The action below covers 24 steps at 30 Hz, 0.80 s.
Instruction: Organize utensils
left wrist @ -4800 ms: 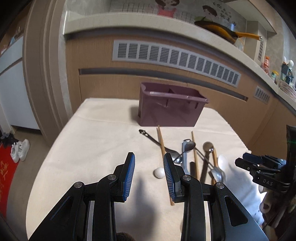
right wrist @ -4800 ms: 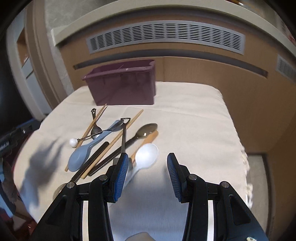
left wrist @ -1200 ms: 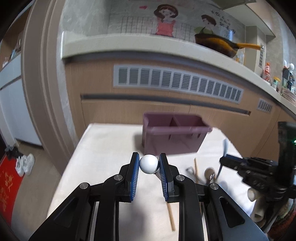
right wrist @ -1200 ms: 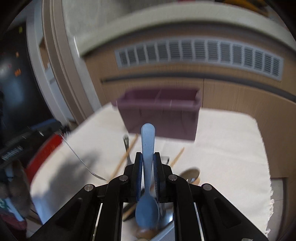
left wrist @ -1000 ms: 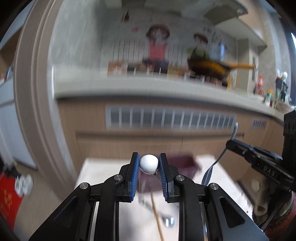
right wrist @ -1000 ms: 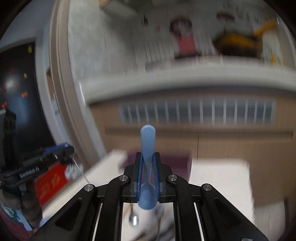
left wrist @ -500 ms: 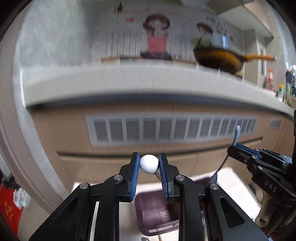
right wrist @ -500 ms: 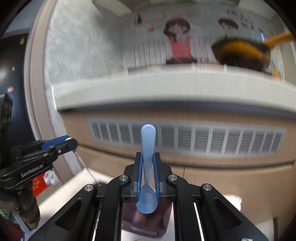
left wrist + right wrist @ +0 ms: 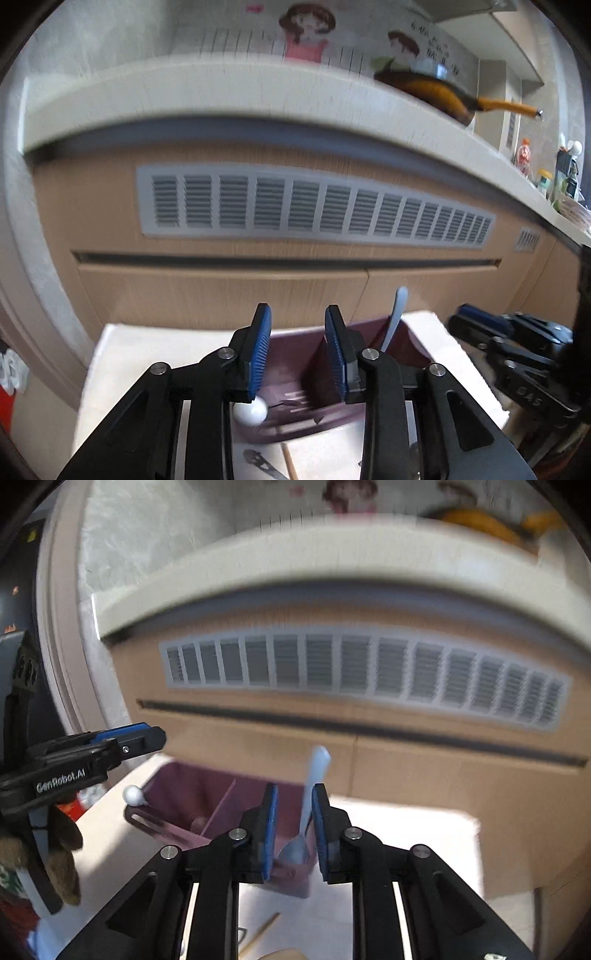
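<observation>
A purple two-compartment caddy (image 9: pixel 413 350) stands on the cloth-covered table. My left gripper (image 9: pixel 297 349) is open above its left compartment. The white-ball-handled utensil (image 9: pixel 250 410) has dropped free below it, its ball at the caddy's left rim (image 9: pixel 133 795). My right gripper (image 9: pixel 293 825) is open over the right compartment. The light blue spoon (image 9: pixel 312 794) stands loose between the fingers, bowl down inside the caddy, and also shows in the left wrist view (image 9: pixel 395 317).
Chopsticks (image 9: pixel 290 463) and a dark metal utensil (image 9: pixel 260 463) lie on the cloth (image 9: pixel 147 354) in front of the caddy. A wooden counter front with a long vent grille (image 9: pixel 314 206) rises right behind the table.
Both grippers came down over the caddy and opened. The ball-handled utensil left the left fingers and the blue spoon slid down from the right fingers into the caddy.
</observation>
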Available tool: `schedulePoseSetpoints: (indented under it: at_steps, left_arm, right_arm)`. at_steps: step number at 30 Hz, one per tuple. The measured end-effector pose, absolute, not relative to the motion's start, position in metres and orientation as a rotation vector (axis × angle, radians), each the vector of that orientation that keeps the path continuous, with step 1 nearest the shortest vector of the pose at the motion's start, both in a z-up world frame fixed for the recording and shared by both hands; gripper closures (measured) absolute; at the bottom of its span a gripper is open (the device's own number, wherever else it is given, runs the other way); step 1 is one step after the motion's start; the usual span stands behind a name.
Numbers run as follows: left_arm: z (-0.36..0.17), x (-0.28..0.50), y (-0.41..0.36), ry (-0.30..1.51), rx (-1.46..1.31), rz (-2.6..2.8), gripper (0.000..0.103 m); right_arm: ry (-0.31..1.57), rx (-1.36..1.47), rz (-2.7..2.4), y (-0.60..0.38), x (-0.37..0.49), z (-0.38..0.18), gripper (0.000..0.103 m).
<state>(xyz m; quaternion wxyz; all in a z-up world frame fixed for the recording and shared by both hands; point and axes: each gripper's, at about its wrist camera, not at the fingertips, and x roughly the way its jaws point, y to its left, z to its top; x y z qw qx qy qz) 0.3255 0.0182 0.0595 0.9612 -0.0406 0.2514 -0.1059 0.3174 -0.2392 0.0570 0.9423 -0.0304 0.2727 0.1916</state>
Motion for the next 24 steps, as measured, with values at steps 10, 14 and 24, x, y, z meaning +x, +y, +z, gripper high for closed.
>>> schedulePoseSetpoints:
  at_steps: [10, 14, 24]
  left_arm:
    - [0.039, 0.247, 0.036, 0.556, -0.074, -0.132, 0.07]
    - [0.005, 0.226, 0.038, 0.667, -0.096, -0.154, 0.07]
    - [-0.049, 0.215, 0.045, 0.822, -0.145, -0.162, 0.07]
  right_arm:
    - [0.901, -0.106, 0.549, -0.226, 0.263, -0.007, 0.077]
    - [1.004, -0.149, 0.519, -0.215, 0.251, -0.052, 0.077]
    - [1.043, -0.149, 0.54, -0.206, 0.252, -0.061, 0.078]
